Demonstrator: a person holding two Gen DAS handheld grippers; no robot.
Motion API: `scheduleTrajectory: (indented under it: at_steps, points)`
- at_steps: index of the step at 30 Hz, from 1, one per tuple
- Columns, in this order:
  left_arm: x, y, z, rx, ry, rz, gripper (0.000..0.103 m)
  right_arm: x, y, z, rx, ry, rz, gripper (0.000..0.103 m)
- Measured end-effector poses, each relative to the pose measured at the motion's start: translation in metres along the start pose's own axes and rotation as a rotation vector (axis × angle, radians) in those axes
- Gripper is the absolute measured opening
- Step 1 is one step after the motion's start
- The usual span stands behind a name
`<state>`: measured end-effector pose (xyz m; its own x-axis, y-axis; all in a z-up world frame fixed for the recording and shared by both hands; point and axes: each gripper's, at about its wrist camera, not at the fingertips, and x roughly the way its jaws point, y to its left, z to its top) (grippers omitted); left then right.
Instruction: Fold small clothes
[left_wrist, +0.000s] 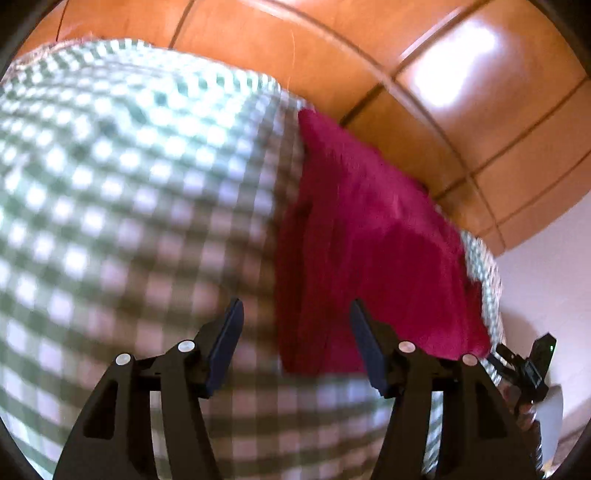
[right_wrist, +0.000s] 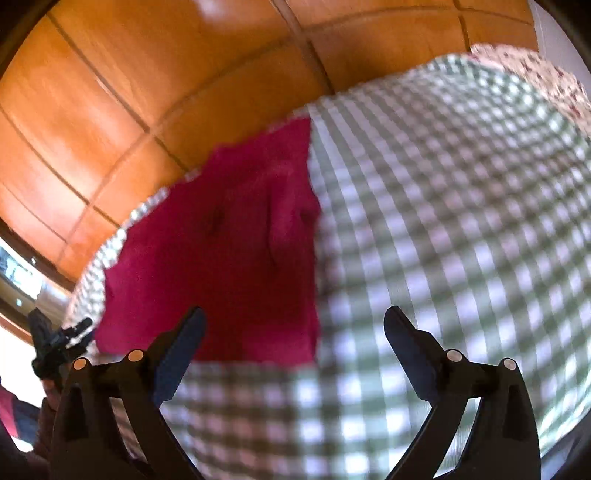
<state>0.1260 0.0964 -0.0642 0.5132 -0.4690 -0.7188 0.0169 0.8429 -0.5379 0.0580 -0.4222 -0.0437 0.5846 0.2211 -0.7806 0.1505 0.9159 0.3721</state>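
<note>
We see a magenta cloth garment (left_wrist: 369, 251), folded into a rough rectangle, lying flat on a green-and-white checked tablecloth (left_wrist: 110, 184) that covers the desk. Beyond it at twelve o'clock runs an orange wooden panelled wall (left_wrist: 369, 55).

In the left wrist view the left tongs (left_wrist: 297, 345) stand apart with nothing between them; the garment's near left corner sits just ahead, from twelve to two o'clock. In the right wrist view the right tongs (right_wrist: 293, 352) stand wide apart, also empty, and the garment (right_wrist: 236, 258) spreads from ten to twelve o'clock, its near edge just ahead of the left finger. Both views are blurred, so we cannot tell the garment's type or count its layers.

We judge one fold is laid and released, and the next step is either smoothing or a further fold. To do that well, we would bring each pair of tongs to a separate near corner, pinch only the magenta layers and not the tablecloth beneath, lift both corners evenly, and carry them to the far edge so the sides line up.
</note>
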Motion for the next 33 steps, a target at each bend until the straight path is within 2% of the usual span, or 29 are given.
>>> scheduleTrajectory:
  at_steps: [2,3,4,5,7,9,10,13,18,24,27,28,29,30,31,32,33]
  points:
    - [0.003,-0.005,-0.01,0.02,-0.008,-0.003,0.057,0.009,0.002,-0.01,-0.011,-0.001,-0.02,0.093]
    - [0.005,-0.008,-0.011,0.03,-0.012,0.004,0.055,0.015,0.006,-0.011,-0.027,-0.012,-0.038,0.086]
    - [0.007,-0.011,-0.011,0.038,-0.017,0.004,0.046,0.022,0.008,-0.008,-0.035,-0.022,-0.047,0.078]
    - [0.009,-0.017,-0.01,0.049,-0.019,-0.002,0.042,0.025,0.01,-0.005,-0.033,-0.033,-0.047,0.074]
    - [0.014,-0.024,-0.008,0.07,-0.029,0.025,0.029,0.032,0.015,0.001,-0.03,-0.042,-0.027,0.052]
    - [0.017,-0.029,-0.005,0.095,-0.023,0.056,0.017,0.039,0.028,0.006,-0.073,-0.025,-0.033,0.035]
    - [0.017,-0.03,-0.004,0.097,-0.018,0.065,0.015,0.039,0.031,0.006,-0.087,-0.022,-0.041,0.029]
    - [0.003,-0.03,-0.012,0.115,-0.019,0.061,0.011,0.026,0.036,0.001,-0.114,-0.013,-0.035,0.021]
    - [-0.018,-0.027,-0.039,0.13,0.005,0.04,0.01,-0.005,0.03,-0.025,-0.15,0.029,-0.02,0.019]
    - [-0.058,-0.025,-0.102,0.139,0.076,0.011,0.01,-0.037,0.015,-0.08,-0.173,0.133,-0.031,0.018]
    - [-0.071,-0.023,-0.121,0.143,0.102,0.01,0.012,-0.047,0.011,-0.097,-0.183,0.179,-0.025,0.018]
    - [-0.074,-0.023,-0.123,0.149,0.101,0.025,0.021,-0.05,0.011,-0.101,-0.188,0.19,-0.022,0.018]
    - [-0.078,-0.022,-0.121,0.154,0.084,0.049,0.022,-0.053,0.01,-0.102,-0.193,0.197,-0.021,0.019]
    - [-0.081,-0.02,-0.118,0.154,0.071,0.048,0.03,-0.054,0.011,-0.102,-0.193,0.195,-0.024,0.022]
    - [-0.084,-0.018,-0.113,0.152,0.05,0.046,0.043,-0.056,0.01,-0.099,-0.181,0.188,-0.02,0.029]
    - [-0.086,-0.017,-0.105,0.148,0.021,0.066,0.049,-0.058,0.008,-0.093,-0.164,0.169,-0.025,0.035]
    - [-0.085,-0.018,-0.098,0.151,-0.003,0.08,0.051,-0.059,0.008,-0.087,-0.156,0.143,-0.037,0.045]
